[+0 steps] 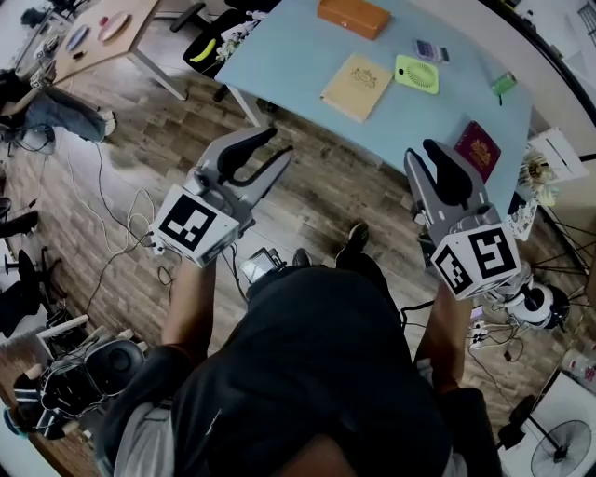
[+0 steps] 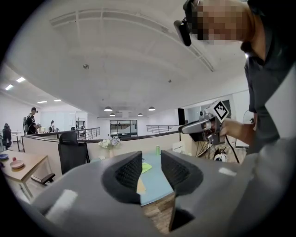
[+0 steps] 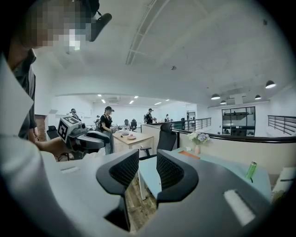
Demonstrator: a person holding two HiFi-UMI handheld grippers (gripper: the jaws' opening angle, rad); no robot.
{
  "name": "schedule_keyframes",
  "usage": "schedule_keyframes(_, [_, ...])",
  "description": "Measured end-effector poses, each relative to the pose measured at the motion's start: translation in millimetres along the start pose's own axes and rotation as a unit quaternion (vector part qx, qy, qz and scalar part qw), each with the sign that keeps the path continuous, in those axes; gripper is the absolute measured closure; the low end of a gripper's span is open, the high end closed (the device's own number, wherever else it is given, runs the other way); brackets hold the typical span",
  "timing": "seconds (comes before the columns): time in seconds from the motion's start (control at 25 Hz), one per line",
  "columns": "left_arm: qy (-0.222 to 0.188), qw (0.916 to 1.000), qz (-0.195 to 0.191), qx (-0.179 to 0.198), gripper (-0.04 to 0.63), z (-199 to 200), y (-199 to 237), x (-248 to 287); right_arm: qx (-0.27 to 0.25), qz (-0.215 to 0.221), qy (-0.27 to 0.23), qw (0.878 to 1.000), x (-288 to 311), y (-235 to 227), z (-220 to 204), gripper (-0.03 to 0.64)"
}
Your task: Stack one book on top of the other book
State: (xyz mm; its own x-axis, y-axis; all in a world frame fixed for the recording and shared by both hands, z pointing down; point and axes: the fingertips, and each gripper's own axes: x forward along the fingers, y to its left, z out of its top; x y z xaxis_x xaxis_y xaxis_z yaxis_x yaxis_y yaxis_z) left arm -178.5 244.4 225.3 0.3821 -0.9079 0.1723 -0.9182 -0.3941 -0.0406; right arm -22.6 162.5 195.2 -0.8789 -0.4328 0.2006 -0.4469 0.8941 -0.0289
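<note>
The dark red rectangular book (image 1: 480, 144) is partly covered at its 7 o'clock corner by the right gripper (image 1: 422, 151). The orange rectangular case (image 1: 354, 17) is cropped at 12 o'clock. The small grey flat item (image 1: 430, 50) is too small to identify.

- Wood-plank floor (image 1: 140, 154), loose cables (image 1: 138, 200) trailing over it.
- Light blue table (image 1: 279, 56); a wooden desk (image 1: 130, 28) beyond its left edge.
- Black office chair (image 3: 165, 135).
- White ceiling (image 2: 138, 55) (round lights glowing).

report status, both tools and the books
Left tool open, empty. Right tool open, empty. Tan book, red book apart on table. Green gadget beside tan book.
</note>
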Motion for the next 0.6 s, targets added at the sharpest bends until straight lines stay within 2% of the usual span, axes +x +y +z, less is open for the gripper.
schedule_keyframes(0.6, [0.032, 0.9966, 0.076, -0.002, 0.414, 11.3, -15.7, 82.4, 0.008, 0.085, -0.01, 0.996, 27.2, -100.1, -2.1, 0.497])
